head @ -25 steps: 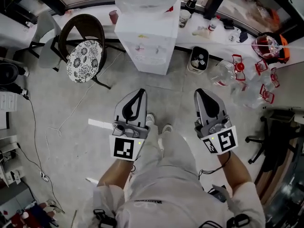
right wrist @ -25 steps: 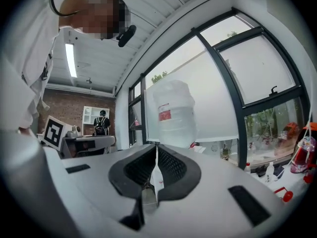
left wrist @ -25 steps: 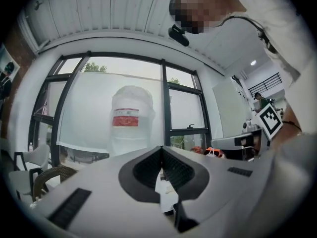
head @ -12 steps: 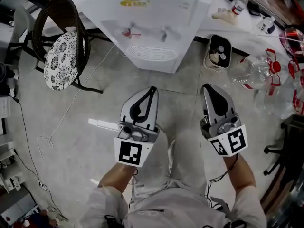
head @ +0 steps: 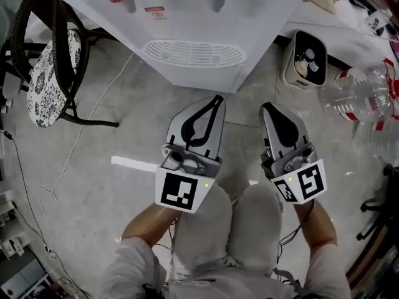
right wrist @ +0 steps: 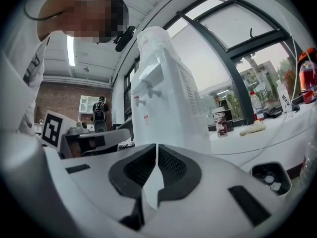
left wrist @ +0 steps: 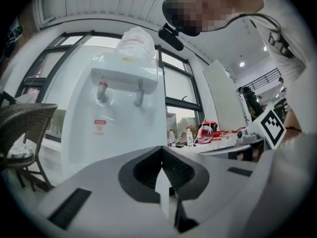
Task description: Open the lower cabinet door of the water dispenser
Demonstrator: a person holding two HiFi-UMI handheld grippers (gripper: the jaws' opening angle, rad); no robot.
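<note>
The white water dispenser (head: pixel 187 30) stands straight ahead on the floor, its red and blue taps and oval drip grille (head: pixel 193 52) seen from above. Its lower front, where the cabinet door sits, is hidden under that overhang in the head view. It shows only as a plain white face (left wrist: pixel 99 143) in the left gripper view. My left gripper (head: pixel 217 98) is shut and empty, pointing level at the dispenser (right wrist: pixel 163 108) and a short way off its base. My right gripper (head: pixel 269 108) is held beside it, also shut on nothing. Both gripper views show the pads closed together: left gripper (left wrist: pixel 161 150), right gripper (right wrist: pixel 156 148).
A wicker chair with a patterned cushion (head: pixel 47 73) stands left of the dispenser. A small bin (head: pixel 308 58) and several empty water bottles (head: pixel 361 98) lie to the right. A thin cable (head: pixel 75 148) and a white strip (head: pixel 131 162) lie on the grey floor at left.
Both grippers have come down together toward the floor and closer to the dispenser. The head view has dropped too, so the dispenser fills the top and the person's knees show.
</note>
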